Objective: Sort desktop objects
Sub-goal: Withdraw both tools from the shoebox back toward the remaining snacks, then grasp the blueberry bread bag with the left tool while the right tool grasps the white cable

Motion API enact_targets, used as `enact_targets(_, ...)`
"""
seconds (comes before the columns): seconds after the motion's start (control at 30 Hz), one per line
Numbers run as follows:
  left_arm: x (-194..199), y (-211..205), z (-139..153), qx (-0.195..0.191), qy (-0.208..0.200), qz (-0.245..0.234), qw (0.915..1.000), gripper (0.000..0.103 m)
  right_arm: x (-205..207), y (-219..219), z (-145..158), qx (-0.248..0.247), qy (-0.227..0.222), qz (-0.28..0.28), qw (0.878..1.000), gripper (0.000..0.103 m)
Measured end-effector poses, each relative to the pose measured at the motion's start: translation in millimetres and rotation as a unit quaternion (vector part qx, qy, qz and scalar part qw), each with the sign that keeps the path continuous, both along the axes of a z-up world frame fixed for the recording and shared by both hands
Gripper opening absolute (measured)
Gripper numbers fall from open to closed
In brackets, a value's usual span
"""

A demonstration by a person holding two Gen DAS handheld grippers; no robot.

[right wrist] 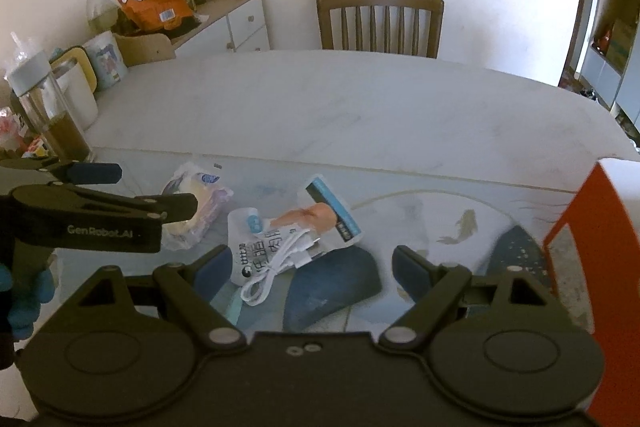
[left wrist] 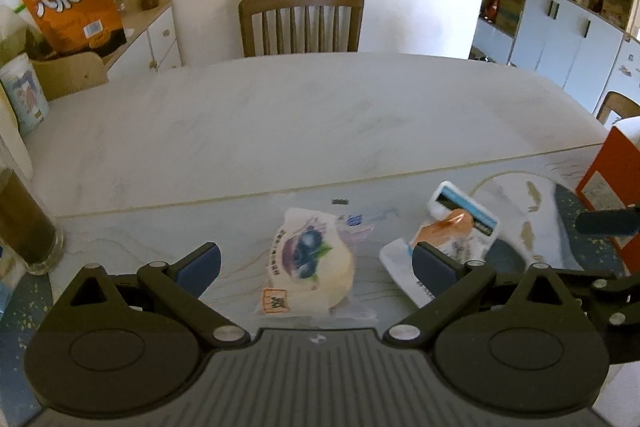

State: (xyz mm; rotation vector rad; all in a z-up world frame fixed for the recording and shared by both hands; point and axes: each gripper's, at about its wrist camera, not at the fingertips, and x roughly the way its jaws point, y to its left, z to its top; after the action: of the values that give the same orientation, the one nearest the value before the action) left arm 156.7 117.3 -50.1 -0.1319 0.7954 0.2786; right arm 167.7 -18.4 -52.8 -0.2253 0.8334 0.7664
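A wrapped blueberry bun (left wrist: 310, 263) lies on the table between and just ahead of my open left gripper (left wrist: 316, 265); it also shows in the right wrist view (right wrist: 196, 203), partly behind the left gripper (right wrist: 152, 195). A white food pouch (right wrist: 272, 247) with a coiled white cable (right wrist: 276, 267) on it, an orange sausage-like item (right wrist: 308, 215) and a blue-white packet (right wrist: 334, 211) lie ahead of my open right gripper (right wrist: 312, 267). The pouch's corner (left wrist: 404, 267) sits behind the left gripper's right finger.
An orange box (right wrist: 592, 267) stands at the right edge. A glass bottle of dark liquid (right wrist: 52, 115) and jars stand at the left. A dark blue pad (right wrist: 336, 287) lies under the pouch. A wooden chair (left wrist: 301, 21) faces the far side of the table (left wrist: 320, 115).
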Motion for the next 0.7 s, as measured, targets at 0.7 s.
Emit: enact_targets(0.7, 15.8, 18.0, -30.7, -0.025, -0.004, -0.018, 0.9995, 0.099, 4.1, 36.1, -37.5, -0.021, 0.03, -0.02, 0.999, 0.065)
